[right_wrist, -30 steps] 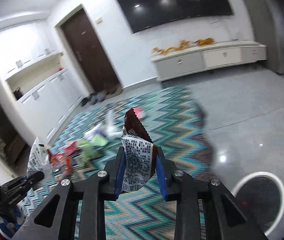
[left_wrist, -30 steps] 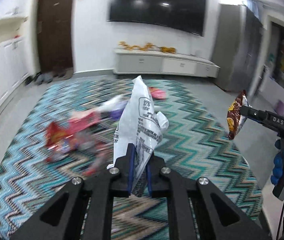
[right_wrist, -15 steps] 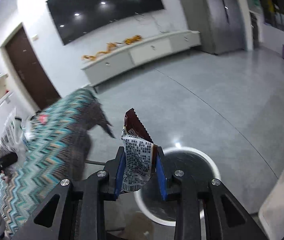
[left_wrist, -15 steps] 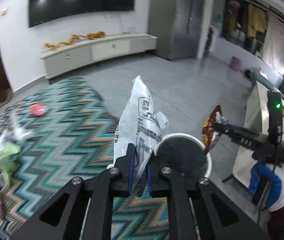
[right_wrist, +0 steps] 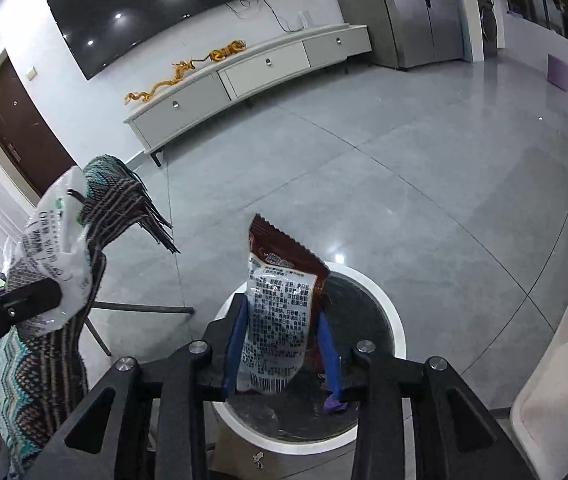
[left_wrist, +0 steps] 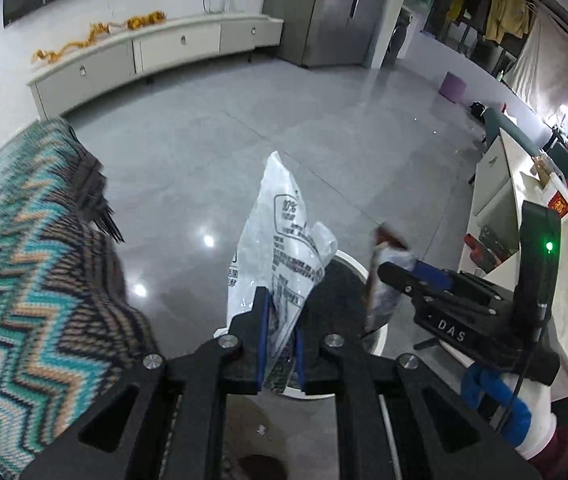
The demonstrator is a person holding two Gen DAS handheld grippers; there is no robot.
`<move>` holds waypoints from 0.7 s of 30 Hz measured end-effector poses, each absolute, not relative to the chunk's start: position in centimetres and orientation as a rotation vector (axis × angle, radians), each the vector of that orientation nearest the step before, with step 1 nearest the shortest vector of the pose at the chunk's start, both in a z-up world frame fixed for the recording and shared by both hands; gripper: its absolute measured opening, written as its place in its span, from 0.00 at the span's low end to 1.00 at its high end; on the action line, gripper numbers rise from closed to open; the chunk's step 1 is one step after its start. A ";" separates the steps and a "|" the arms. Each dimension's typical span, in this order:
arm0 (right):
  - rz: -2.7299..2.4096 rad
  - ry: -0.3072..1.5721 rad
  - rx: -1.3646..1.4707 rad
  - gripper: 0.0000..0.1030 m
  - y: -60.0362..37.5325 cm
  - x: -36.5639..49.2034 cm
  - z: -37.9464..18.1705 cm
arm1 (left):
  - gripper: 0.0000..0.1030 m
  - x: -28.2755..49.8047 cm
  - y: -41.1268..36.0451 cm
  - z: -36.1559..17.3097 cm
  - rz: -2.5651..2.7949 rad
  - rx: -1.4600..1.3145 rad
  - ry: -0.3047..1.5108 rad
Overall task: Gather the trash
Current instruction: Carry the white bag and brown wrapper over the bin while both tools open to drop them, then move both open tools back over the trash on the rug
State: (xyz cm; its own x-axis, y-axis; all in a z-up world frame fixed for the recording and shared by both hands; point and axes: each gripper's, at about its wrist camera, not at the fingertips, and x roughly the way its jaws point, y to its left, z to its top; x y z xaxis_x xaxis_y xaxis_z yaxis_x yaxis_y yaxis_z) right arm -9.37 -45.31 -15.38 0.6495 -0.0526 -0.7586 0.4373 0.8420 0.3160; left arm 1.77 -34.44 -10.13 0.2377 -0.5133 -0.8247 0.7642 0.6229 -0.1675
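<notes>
Wrappers sit pinched in both grippers: the left gripper (left_wrist: 280, 336) has its fingers clamped on a white plastic wrapper (left_wrist: 280, 248), and the right gripper (right_wrist: 282, 350) has its fingers closed on a brown snack packet (right_wrist: 280, 312). Both hang over the round white-rimmed trash bin (right_wrist: 397, 336) on the grey floor (right_wrist: 383, 184). Left of it lies a zigzag rug (left_wrist: 24, 280); farther off stands a low white cabinet (right_wrist: 244, 76).

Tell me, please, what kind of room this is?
Most likely a home living room: a large wall-mounted TV, a long low white cabinet under it, and a zigzag rug on the grey tiled floor.
</notes>
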 end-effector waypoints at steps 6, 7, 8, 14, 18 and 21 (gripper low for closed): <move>-0.292 0.847 0.512 0.43 -46.0 -9.0 -16.4 | 0.11 2.0 -35.9 -11.4 -0.891 0.278 1.058; -0.295 0.848 0.516 0.44 -46.0 -9.0 -16.5 | 0.11 2.0 -36.0 -11.5 -0.894 0.276 1.067; -0.297 0.849 0.518 0.44 -46.1 -9.0 -16.6 | 0.11 2.0 -36.2 -11.5 -0.897 0.273 1.073; -0.321 0.840 0.532 0.47 -46.1 -9.5 -16.3 | 0.12 2.0 -36.2 -11.6 -0.911 0.248 1.101; -0.341 0.828 0.537 0.48 -46.4 -10.3 -15.8 | 0.12 2.0 -35.9 -11.2 -0.923 0.220 1.107; -0.358 0.816 0.536 0.48 -46.5 -11.0 -15.2 | 0.12 2.0 -35.7 -10.9 -0.930 0.200 1.110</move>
